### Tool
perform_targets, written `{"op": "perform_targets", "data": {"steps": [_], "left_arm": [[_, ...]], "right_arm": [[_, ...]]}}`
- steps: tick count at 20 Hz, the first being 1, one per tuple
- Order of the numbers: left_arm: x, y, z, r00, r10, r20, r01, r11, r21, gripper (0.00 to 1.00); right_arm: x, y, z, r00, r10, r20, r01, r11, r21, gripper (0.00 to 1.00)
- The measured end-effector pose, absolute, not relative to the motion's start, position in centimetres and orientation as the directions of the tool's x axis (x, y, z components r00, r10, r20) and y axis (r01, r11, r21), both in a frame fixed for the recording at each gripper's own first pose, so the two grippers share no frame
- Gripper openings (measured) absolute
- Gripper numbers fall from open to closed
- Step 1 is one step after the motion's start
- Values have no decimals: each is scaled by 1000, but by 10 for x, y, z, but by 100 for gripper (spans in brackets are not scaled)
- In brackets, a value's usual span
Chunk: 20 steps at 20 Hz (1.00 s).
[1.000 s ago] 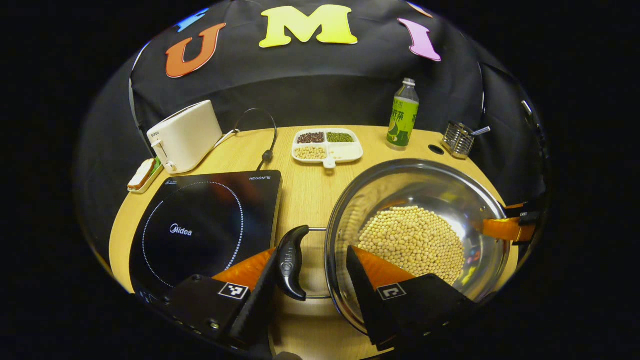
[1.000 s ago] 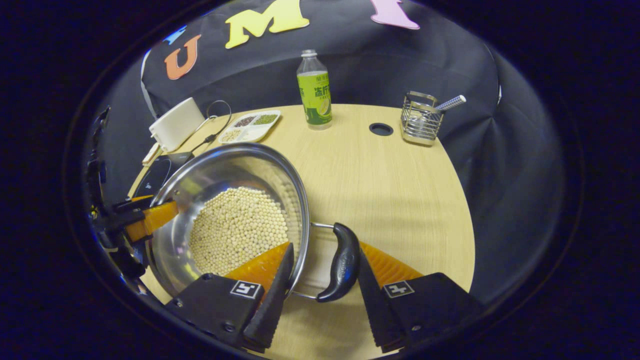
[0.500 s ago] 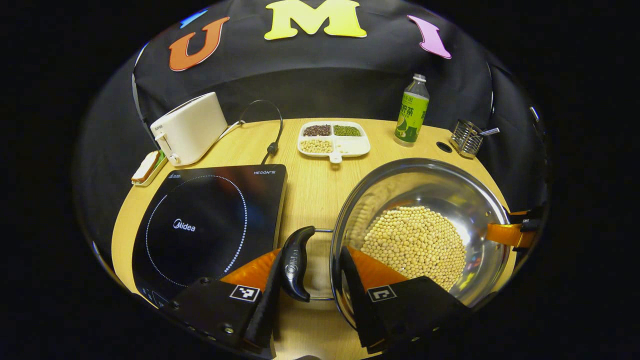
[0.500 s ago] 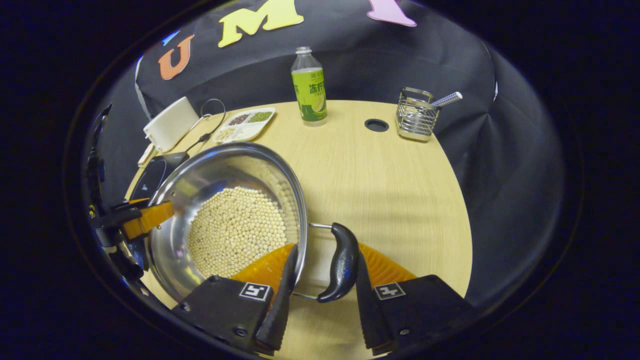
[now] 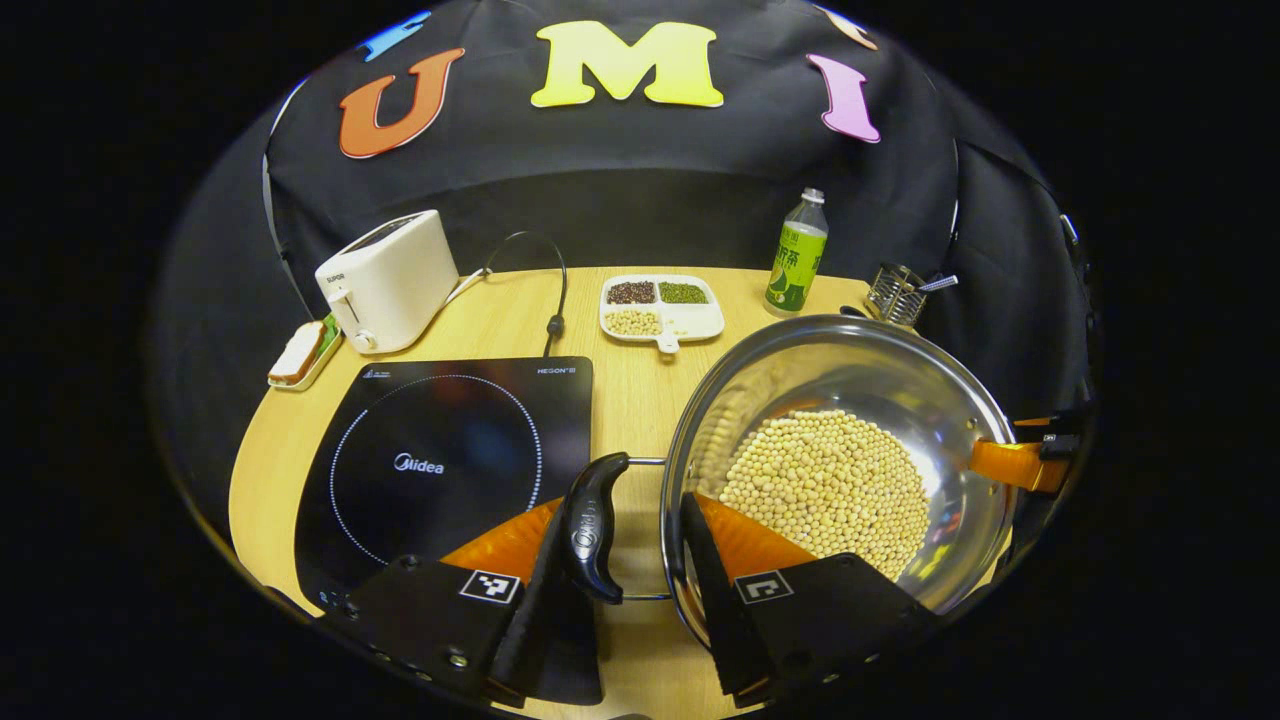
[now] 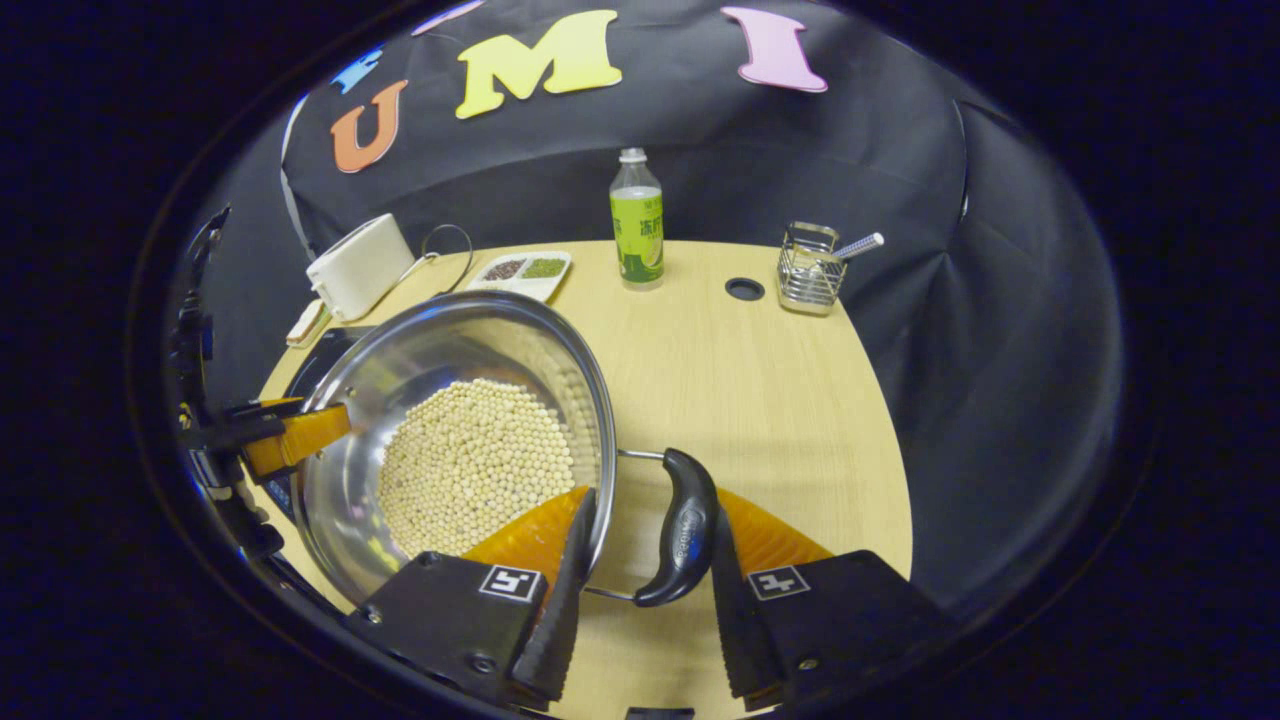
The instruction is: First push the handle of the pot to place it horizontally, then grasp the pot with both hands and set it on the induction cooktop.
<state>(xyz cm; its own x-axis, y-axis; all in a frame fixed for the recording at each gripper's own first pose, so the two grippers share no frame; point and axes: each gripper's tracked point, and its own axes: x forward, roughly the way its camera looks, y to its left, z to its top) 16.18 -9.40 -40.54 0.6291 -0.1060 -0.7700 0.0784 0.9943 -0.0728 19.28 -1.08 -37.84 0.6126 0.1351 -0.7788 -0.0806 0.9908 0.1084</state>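
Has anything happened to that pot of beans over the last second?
Both grippers closed on the pot: the left gripper and the right gripper each now pinch a side handle against the rim. The pot seems lifted, nearer the induction cooktop. The toaster stayed put.

Cooktop (image 5: pixel 440 450): near edge hidden behind the left gripper (image 5: pixel 620 560).
Pot (image 6: pixel 450 440): hides most of the cooktop in the right gripper view.
Bottle (image 6: pixel 637 225): label too small to read.
Table hole (image 5: pixel 850 312): mostly hidden by the pot's rim.
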Motion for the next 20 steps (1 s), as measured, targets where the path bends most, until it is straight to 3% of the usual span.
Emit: {"op": "perform_targets", "data": {"steps": [20], "left_arm": [[101,117,-380,640,20,-768,-37,999,-5,63]], "right_arm": [[162,199,-362,603,236,-762,-186,971,153,59]]}}
